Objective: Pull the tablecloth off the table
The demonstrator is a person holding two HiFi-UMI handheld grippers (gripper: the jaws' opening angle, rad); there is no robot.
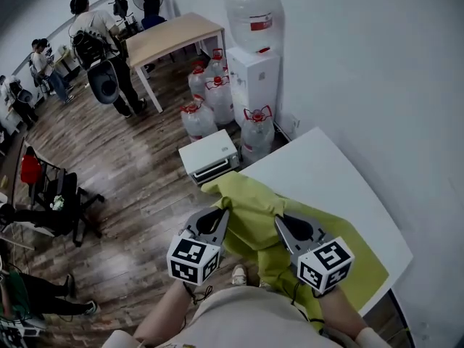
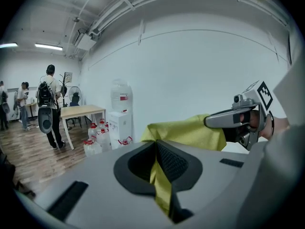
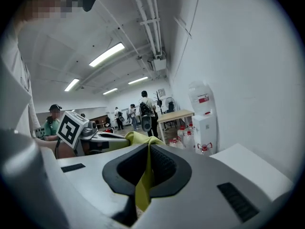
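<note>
A white water dispenser point(image 1: 252, 71) stands against the wall point(image 1: 377, 64), water jugs point(image 1: 257, 133) clustered beside it, a white toaster oven point(image 1: 210, 156) near them on the wooden floor point(image 1: 138, 165). A person point(image 1: 98, 42) stands beside a desk point(image 1: 174, 36).

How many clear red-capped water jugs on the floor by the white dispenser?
5 clear red-capped water jugs beside the white dispenser: two at the rear, one middle, one front left, one below the dispenser. Others may be hidden.

The tablecloth point(image 1: 250, 207) is yellow-green and the bench point(image 1: 322, 167) is white. The water jugs point(image 1: 257, 135) have red caps, and the floor point(image 1: 138, 162) is brown wood-grain.
</note>
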